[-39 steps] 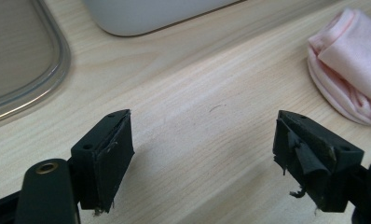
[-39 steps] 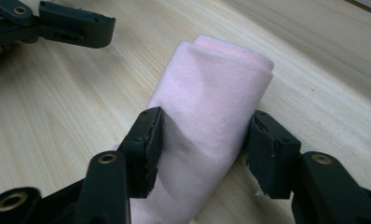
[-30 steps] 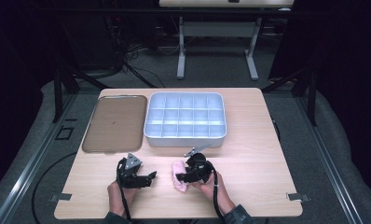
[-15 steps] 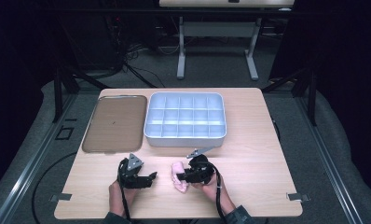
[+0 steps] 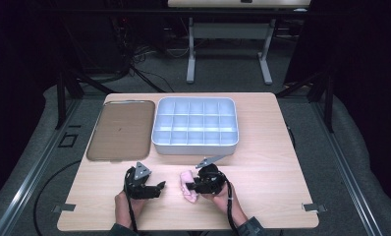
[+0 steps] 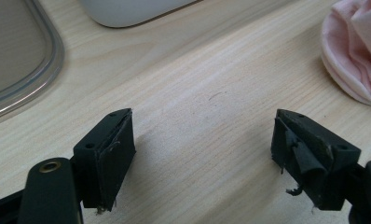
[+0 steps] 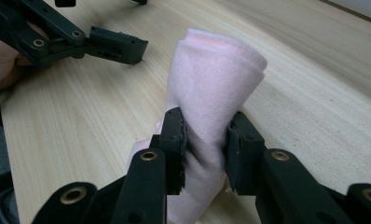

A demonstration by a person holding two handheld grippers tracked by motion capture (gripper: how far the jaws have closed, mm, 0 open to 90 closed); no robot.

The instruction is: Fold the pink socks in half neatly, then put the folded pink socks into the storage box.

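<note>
Right gripper clamped on rolled pink cloth, jaws having just closed in. Left gripper wide, holding nothing, above table.

– How is the pink cloth finished?
– A soft, matt, finely ribbed fabric is seen, folded in layers.
– And the table?
– Pale wood grain is shown, smooth and faintly sheened.
– The compartment box?
– Smooth light plastic is suggested; the brown lid is translucent. The left gripper pads are matt black and frayed.
</note>
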